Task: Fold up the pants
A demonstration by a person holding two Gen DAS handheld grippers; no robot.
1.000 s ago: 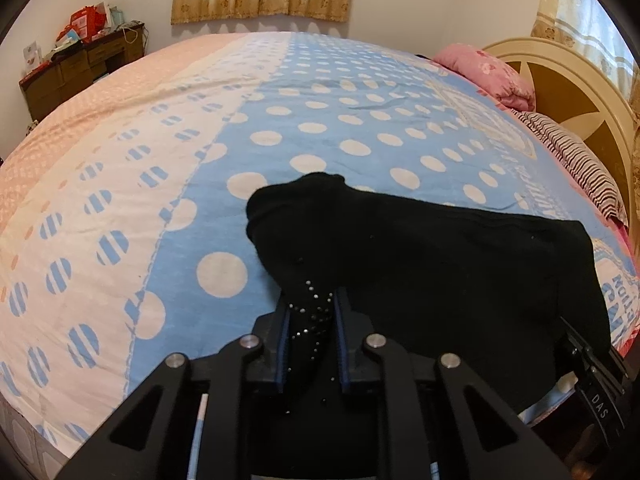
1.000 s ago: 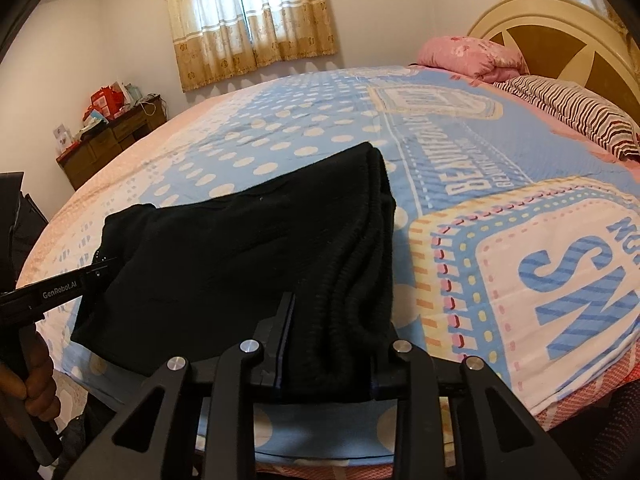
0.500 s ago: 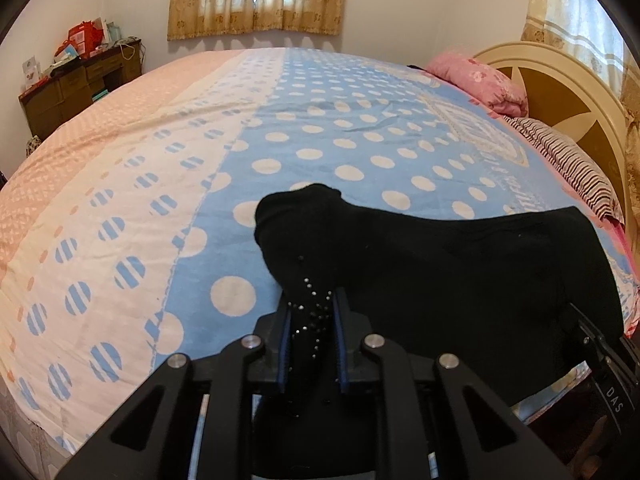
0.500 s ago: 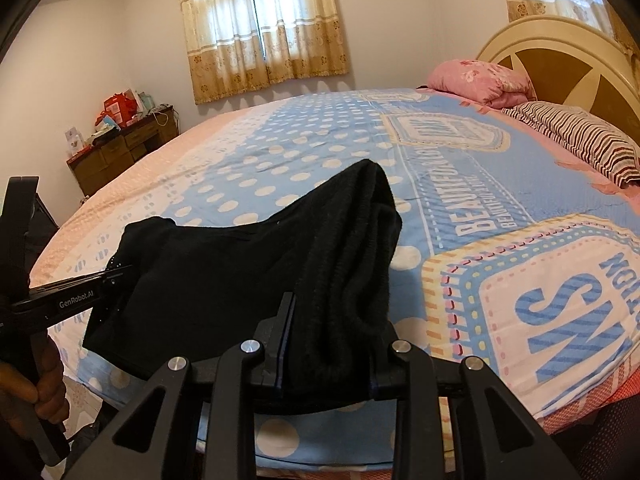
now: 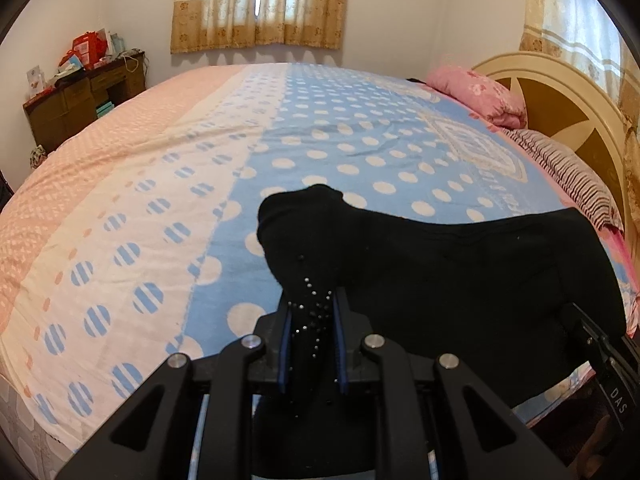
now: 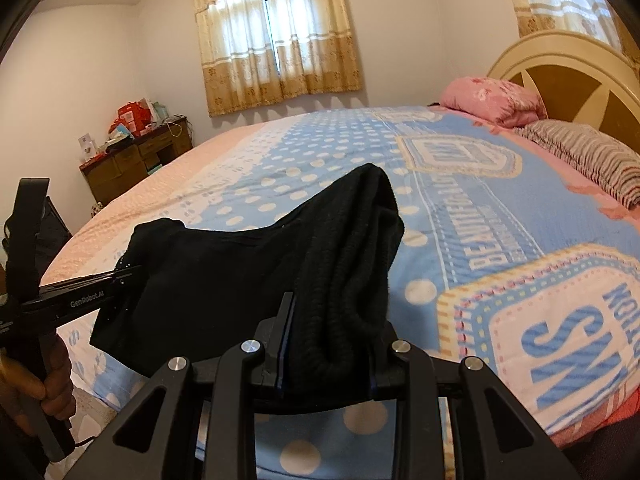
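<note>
Black pants (image 5: 460, 276) hang stretched between my two grippers above the near edge of the bed. My left gripper (image 5: 311, 312) is shut on one end, a thin bunch of cloth dotted with small studs. My right gripper (image 6: 328, 332) is shut on the other end, a thick ribbed bunch of the black pants (image 6: 224, 280). In the right wrist view the left gripper (image 6: 120, 276) shows at the left, held by a hand (image 6: 44, 384). The right gripper's body (image 5: 608, 364) shows at the lower right of the left wrist view.
The bed (image 5: 160, 184) has a polka-dot cover in pink, cream and blue. A pink pillow (image 5: 476, 92) and a striped pillow (image 5: 568, 176) lie by the cream headboard (image 5: 568, 92). A wooden dresser (image 5: 80, 108) with clutter stands at the far left wall under curtains (image 5: 260, 4).
Both grippers have risen with the pants, so the cloth hangs higher off the bed. Both grips are unchanged.
</note>
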